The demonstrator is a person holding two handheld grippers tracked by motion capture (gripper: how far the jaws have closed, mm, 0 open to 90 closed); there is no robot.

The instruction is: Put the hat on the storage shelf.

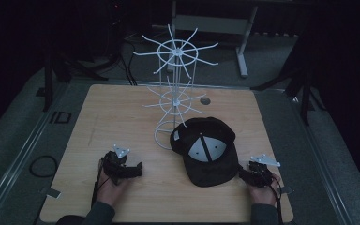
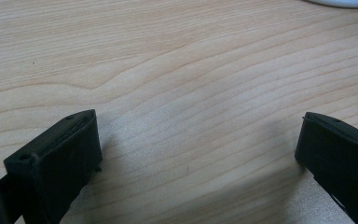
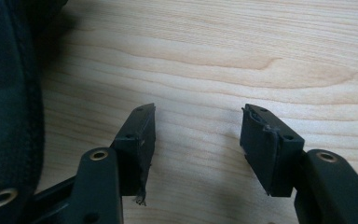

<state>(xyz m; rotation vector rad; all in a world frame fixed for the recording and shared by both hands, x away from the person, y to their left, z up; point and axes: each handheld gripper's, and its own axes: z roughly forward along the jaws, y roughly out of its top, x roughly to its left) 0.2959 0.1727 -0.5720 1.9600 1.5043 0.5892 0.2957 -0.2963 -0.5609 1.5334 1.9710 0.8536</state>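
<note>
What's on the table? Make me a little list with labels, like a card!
table: light wood
cap: black with a grey patch, lying upside down
rack: white wire stand with spokes, upright behind the cap
left tool: open, nothing between its jaws, over bare wood
right tool: open, nothing held, just beside the cap's edge

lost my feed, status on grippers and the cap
Left gripper open, empty. Right gripper open beside black cap. White rack behind cap.
</note>
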